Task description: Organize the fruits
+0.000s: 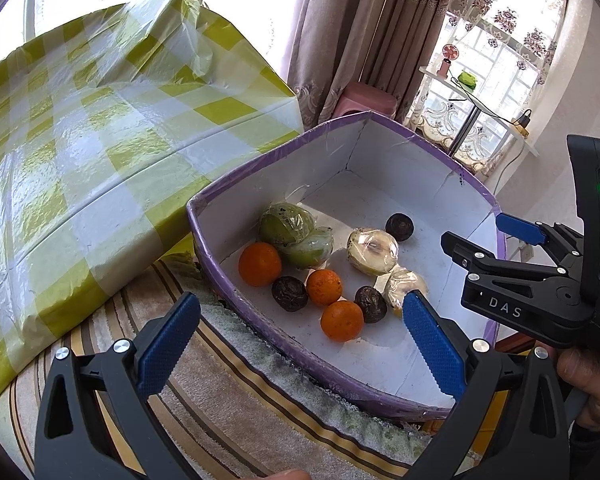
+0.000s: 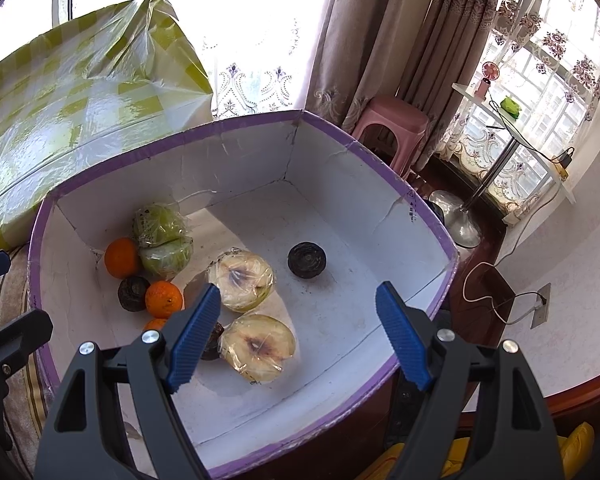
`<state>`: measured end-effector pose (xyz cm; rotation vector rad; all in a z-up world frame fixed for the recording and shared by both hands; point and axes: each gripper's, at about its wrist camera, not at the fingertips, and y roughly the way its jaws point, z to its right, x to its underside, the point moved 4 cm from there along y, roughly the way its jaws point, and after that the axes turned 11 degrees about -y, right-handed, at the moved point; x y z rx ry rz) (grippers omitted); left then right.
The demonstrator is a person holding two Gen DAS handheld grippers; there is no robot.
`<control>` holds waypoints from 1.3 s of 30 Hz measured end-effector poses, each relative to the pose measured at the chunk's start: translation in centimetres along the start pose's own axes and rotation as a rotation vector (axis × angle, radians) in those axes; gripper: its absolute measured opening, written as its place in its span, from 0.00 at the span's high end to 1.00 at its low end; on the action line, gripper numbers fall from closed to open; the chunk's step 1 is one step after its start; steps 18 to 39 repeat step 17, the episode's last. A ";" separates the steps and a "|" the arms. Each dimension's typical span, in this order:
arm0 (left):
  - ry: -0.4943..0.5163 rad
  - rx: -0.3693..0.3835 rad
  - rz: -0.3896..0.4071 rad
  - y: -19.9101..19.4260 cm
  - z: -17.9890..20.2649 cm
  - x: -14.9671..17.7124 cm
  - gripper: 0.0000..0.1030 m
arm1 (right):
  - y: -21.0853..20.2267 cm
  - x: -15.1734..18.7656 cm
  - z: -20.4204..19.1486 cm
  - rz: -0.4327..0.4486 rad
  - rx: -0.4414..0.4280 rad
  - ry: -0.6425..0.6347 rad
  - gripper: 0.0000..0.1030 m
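Observation:
A white box with a purple rim (image 1: 204, 216) (image 2: 380, 160) holds the fruit. Inside lie three oranges (image 1: 260, 264) (image 2: 121, 258), two wrapped green fruit halves (image 1: 286, 222) (image 2: 158, 224), two wrapped pale cut halves (image 1: 374, 250) (image 2: 242, 278) and several dark round fruits (image 1: 399, 227) (image 2: 307, 259). My left gripper (image 1: 300, 316) is open and empty above the box's near left corner. My right gripper (image 2: 300, 304) is open and empty above the pale halves; it also shows at the right of the left wrist view (image 1: 488, 236).
The box rests on a striped towel (image 1: 228, 392). A large parcel in yellow-checked plastic (image 1: 100, 128) (image 2: 80, 92) stands close on the left. Behind are curtains, a pink stool (image 2: 392, 124) and a small white table (image 2: 512, 120).

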<state>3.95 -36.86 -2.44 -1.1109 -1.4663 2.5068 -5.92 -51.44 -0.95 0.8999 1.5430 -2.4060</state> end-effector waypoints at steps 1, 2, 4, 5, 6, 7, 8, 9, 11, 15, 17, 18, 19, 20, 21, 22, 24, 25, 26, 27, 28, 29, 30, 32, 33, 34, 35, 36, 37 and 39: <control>0.001 -0.007 0.003 0.0 0.1 -0.1 0.04 | 0.0 0.0 0.1 0.000 0.000 0.002 0.23; 0.003 -0.014 0.007 0.0 0.2 -0.1 0.04 | 0.0 0.1 0.1 0.000 0.000 0.005 0.23; 0.011 -0.009 0.018 -0.1 0.6 -0.2 0.04 | 0.1 0.2 0.3 -0.002 0.002 0.010 0.23; 0.015 0.001 0.024 -0.2 0.8 -0.3 0.04 | 0.2 0.2 0.4 -0.003 0.003 0.013 0.23; 0.017 0.006 0.031 -0.2 1.1 -0.5 0.04 | 0.2 0.3 0.6 -0.005 0.004 0.017 0.23; 0.014 0.006 0.038 -0.2 1.2 -0.6 0.04 | 0.3 0.3 0.8 -0.006 0.004 0.022 0.23; 0.015 0.007 0.042 -0.2 1.4 -0.7 0.04 | 0.4 0.4 0.9 -0.007 0.005 0.026 0.23; 0.022 0.010 0.041 -0.1 1.6 -0.7 0.04 | 0.4 0.4 1.0 -0.009 0.006 0.030 0.23; 0.019 0.016 0.031 -0.1 1.6 -0.8 0.04 | 0.4 0.4 1.1 -0.009 0.003 0.033 0.23; -0.061 0.019 0.053 -2.0 -0.4 -1.2 0.04 | -0.6 -0.2 0.5 0.015 -0.033 0.041 0.21; -0.090 -0.010 0.077 -3.8 -2.3 -1.1 0.04 | -1.6 -0.9 -0.4 0.039 -0.059 0.035 0.19; -0.090 -0.010 0.077 -3.8 -2.3 -1.1 0.04 | -1.6 -0.9 -0.4 0.039 -0.059 0.035 0.19; -0.090 -0.010 0.077 -3.8 -2.3 -1.1 0.04 | -1.6 -0.9 -0.4 0.039 -0.059 0.035 0.19; -0.090 -0.010 0.077 -3.8 -2.3 -1.1 0.04 | -1.6 -0.9 -0.4 0.039 -0.059 0.035 0.19; -0.090 -0.010 0.077 -3.8 -2.3 -1.1 0.04 | -1.6 -0.9 -0.4 0.039 -0.059 0.035 0.19; -0.090 -0.010 0.077 -3.8 -2.3 -1.1 0.04 | -1.6 -0.9 -0.4 0.039 -0.059 0.035 0.19; -0.090 -0.010 0.077 -3.8 -2.3 -1.1 0.04 | -1.6 -0.9 -0.4 0.039 -0.059 0.035 0.19; -0.090 -0.010 0.077 -3.8 -2.3 -1.1 0.04 | -1.6 -0.9 -0.4 0.039 -0.059 0.035 0.19; -0.090 -0.010 0.077 -3.8 -2.3 -1.1 0.04 | -1.6 -0.9 -0.4 0.039 -0.059 0.035 0.19; -0.090 -0.010 0.077 -3.8 -2.3 -1.1 0.04 | -1.6 -0.9 -0.4 0.039 -0.059 0.035 0.19; -0.090 -0.010 0.077 -3.8 -2.3 -1.1 0.04 | -1.6 -0.9 -0.4 0.039 -0.059 0.035 0.19; -0.090 -0.010 0.077 -3.8 -2.3 -1.1 0.04 | -1.6 -0.9 -0.4 0.039 -0.059 0.035 0.19; -0.090 -0.010 0.077 -3.8 -2.3 -1.1 0.04 | -1.6 -0.9 -0.4 0.039 -0.059 0.035 0.19; -0.090 -0.010 0.077 -3.8 -2.3 -1.1 0.04 | -1.6 -0.9 -0.4 0.039 -0.059 0.035 0.19; -0.090 -0.010 0.077 -3.8 -2.3 -1.1 0.04 | -1.6 -0.9 -0.4 0.039 -0.059 0.035 0.19; -0.090 -0.010 0.077 -3.8 -2.3 -1.1 0.04 | -1.6 -0.9 -0.4 0.039 -0.059 0.035 0.19; -0.090 -0.010 0.077 -3.8 -2.3 -1.1 0.04 | -1.6 -0.9 -0.4 0.039 -0.059 0.035 0.19; -0.090 -0.010 0.077 -3.8 -2.3 -1.1 0.04 | -1.6 -0.9 -0.4 0.039 -0.059 0.035 0.19; -0.090 -0.010 0.077 -3.8 -2.3 -1.1 0.04 | -1.6 -0.9 -0.4 0.039 -0.059 0.035 0.19; -0.090 -0.010 0.077 -3.8 -2.3 -1.1 0.04 | -1.6 -0.9 -0.4 0.039 -0.059 0.035 0.19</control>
